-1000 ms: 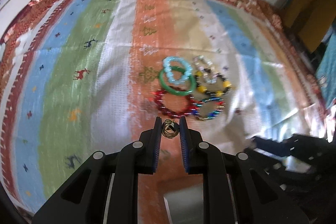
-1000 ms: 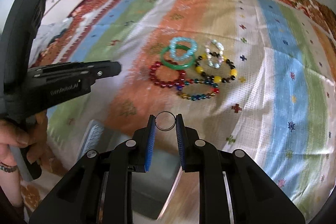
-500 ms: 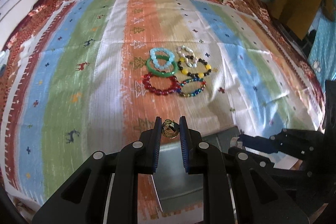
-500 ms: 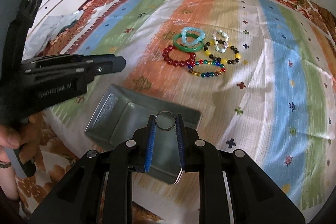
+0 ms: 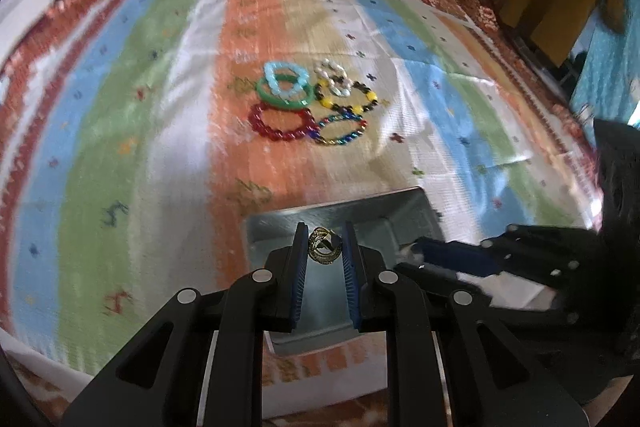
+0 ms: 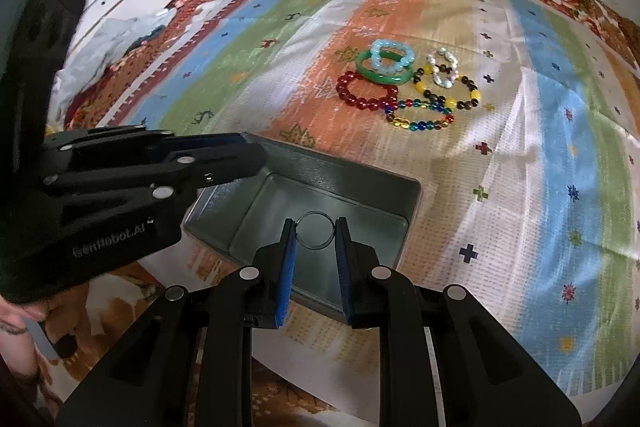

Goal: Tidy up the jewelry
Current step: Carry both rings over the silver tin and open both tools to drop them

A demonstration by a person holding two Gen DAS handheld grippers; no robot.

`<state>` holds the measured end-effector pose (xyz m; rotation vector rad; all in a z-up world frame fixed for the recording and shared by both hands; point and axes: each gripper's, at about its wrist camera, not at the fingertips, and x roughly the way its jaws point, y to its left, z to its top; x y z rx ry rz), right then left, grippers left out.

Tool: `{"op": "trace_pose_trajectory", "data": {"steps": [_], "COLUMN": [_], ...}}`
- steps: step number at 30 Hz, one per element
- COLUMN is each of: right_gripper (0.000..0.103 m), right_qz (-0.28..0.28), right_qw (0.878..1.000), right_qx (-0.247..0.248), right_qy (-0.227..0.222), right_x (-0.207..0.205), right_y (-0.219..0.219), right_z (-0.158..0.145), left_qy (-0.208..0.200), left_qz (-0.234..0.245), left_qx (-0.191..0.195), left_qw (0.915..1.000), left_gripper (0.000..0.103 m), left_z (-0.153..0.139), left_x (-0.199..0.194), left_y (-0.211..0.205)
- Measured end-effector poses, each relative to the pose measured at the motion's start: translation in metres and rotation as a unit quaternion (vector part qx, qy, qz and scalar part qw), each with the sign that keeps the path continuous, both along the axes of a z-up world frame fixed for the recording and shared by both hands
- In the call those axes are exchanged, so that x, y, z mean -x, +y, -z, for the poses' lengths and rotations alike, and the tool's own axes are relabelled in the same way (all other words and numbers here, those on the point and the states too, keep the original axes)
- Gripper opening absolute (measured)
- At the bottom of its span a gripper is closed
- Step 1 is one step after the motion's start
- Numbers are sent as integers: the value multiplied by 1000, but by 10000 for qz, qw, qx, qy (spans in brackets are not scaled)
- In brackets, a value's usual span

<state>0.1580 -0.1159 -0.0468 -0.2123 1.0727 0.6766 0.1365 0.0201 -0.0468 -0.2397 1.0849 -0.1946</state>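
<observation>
Grey metal forms the shallow rectangular tin (image 6: 332, 187) lying on the striped woven cloth (image 6: 540, 187) near its front edge, and both grippers hang over it. In the left wrist view, the left gripper (image 5: 324, 247) pinches an ornate gold-coloured ring (image 5: 323, 250) between its blue-padded fingertips (image 5: 299, 255), the ring sitting upright right at the tips, above the tin (image 5: 360, 219). In the right wrist view, the right gripper (image 6: 315, 230) pinches a thin plain silver ring (image 6: 315, 230) the same way, its hoop facing the camera over the tin's open interior. Seen from the right wrist, the left gripper (image 6: 224, 163) reaches in from the left side, its fingers above the tin's left rim; seen from the left wrist, the right gripper (image 5: 440, 255) comes in from the right, at the tin's right side.

Farther back on the orange and beige stripes lie 5 bracelets in 1 tight cluster, well apart from the tin: a red beaded bracelet (image 6: 366, 91), a green smooth bangle (image 6: 384, 71) with a pale blue beaded bracelet (image 6: 390, 57) resting across it, a white beaded bracelet (image 6: 442, 69) overlapping a yellow-and-black beaded bracelet (image 6: 450, 91), and a multicoloured glass-bead bracelet (image 6: 420, 115) at the front, touching the red one. The left wrist view is blurred at its edges.
</observation>
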Motion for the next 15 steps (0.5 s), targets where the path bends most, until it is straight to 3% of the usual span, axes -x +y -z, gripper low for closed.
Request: {"op": "trace_pose_trajectory", "data": {"steps": [1, 2, 3, 4, 13, 15], "right_gripper": [22, 30, 47, 51, 51, 55], "right_qz": [-23, -31, -63, -69, 41, 143], "right_qw": [10000, 9999, 9997, 9996, 9998, 9997], "right_qx": [50, 157, 221, 273, 180, 145], "right_qy": [-28, -26, -23, -49, -82, -108], "right_x": [0, 0, 0, 1, -7, -10], "right_y": [1, 3, 4, 4, -3, -7], "right_z": [0, 2, 4, 6, 3, 1], "left_qy": [69, 145, 181, 188, -51, -185], "left_qz": [13, 34, 10, -39, -110, -159], "left_qx": [74, 125, 135, 97, -359, -554], "left_qw": [9999, 9998, 9997, 9998, 9993, 9982], "left_gripper": [17, 18, 19, 22, 32, 34], "left_z": [2, 5, 7, 7, -1, -5], "left_x": [-1, -2, -2, -2, -6, -7], "left_y": [0, 1, 1, 2, 7, 10]}}
